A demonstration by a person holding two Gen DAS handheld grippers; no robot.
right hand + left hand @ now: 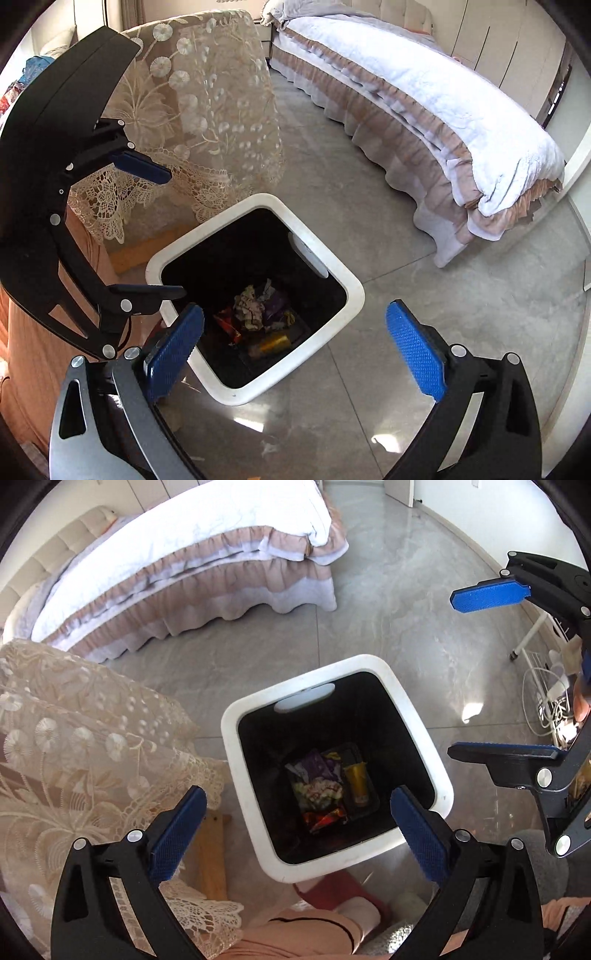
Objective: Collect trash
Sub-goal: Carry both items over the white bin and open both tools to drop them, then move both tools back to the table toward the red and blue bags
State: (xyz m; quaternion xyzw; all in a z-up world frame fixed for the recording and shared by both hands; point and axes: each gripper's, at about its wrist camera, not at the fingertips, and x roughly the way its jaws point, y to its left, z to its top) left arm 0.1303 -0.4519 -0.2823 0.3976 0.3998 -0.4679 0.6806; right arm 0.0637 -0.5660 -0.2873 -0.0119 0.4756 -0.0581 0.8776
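One bed [184,565] fills ten to twelve o'clock; bare floor [388,602] lies open from twelve to three. One lace-draped table [74,738] crowds nine o'clock, just beside one white bin [413,716] at centre. Several pieces of trash [325,790] lie at the bin's bottom: wrappers, crumpled paper, one yellow bottle [358,782]. Your left gripper [299,830] hangs above the bin's near rim, released and empty; your right gripper [295,339], at three o'clock, is likewise spread and empty.
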